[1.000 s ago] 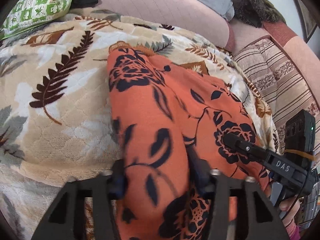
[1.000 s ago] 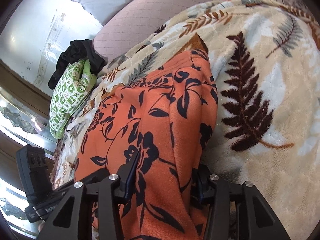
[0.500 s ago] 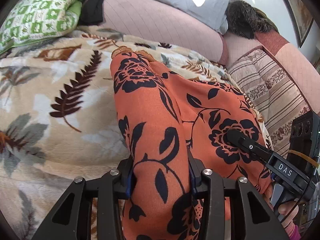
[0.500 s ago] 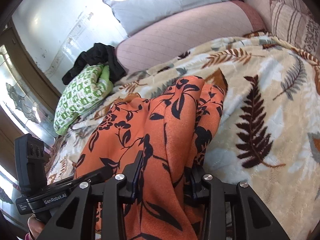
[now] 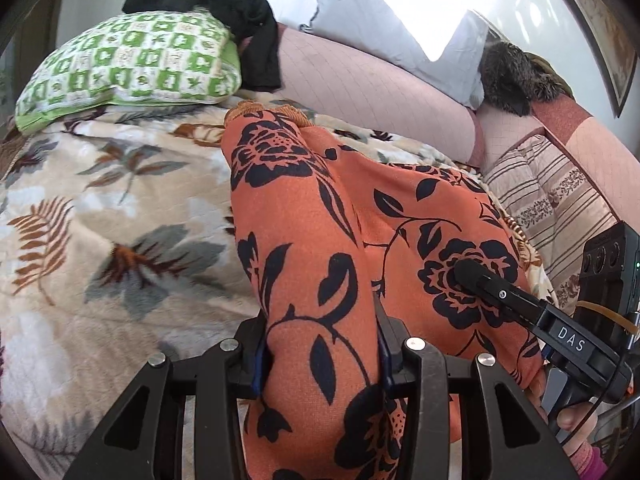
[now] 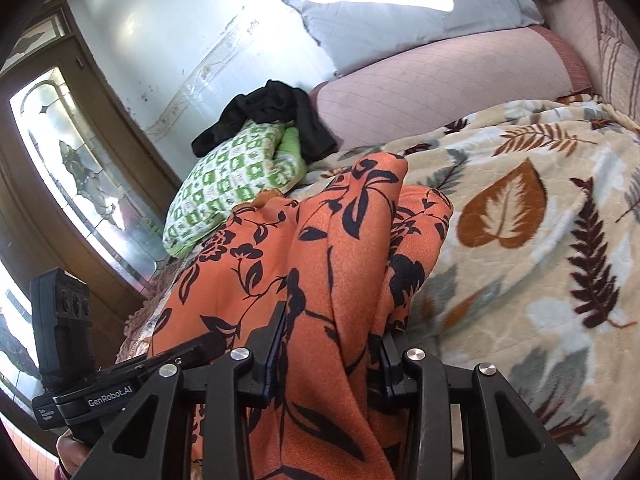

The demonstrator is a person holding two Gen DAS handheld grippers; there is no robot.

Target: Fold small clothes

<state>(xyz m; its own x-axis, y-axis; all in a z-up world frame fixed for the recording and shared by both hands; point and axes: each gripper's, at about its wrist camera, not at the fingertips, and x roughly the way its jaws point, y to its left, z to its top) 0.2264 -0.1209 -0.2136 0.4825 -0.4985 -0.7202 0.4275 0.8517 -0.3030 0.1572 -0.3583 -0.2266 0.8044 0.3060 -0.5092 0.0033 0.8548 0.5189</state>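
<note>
An orange garment with black flower print (image 5: pixel 320 216) lies stretched over a leaf-patterned blanket (image 5: pixel 100 220). My left gripper (image 5: pixel 320 356) is shut on a bunched near edge of the garment and holds it raised. My right gripper (image 6: pixel 332 364) is shut on another bunched part of the same garment (image 6: pixel 320 248). The right gripper also shows in the left wrist view (image 5: pixel 520 312), over the cloth at the right. The left gripper shows in the right wrist view (image 6: pixel 132 376), at the lower left. The fingertips are hidden by cloth.
A green and white patterned pillow (image 5: pixel 132 60) with a black garment (image 5: pixel 240 8) on it lies at the back left. A pink bolster (image 5: pixel 380 84), a white pillow (image 5: pixel 400 20) and a striped cushion (image 5: pixel 560 200) line the back. A window (image 6: pixel 68 152) is on the left.
Both grippers have closed tighter on the garment and lifted its near edge, tilting the views upward. The cloth now bunches in folds between the jaws.
</note>
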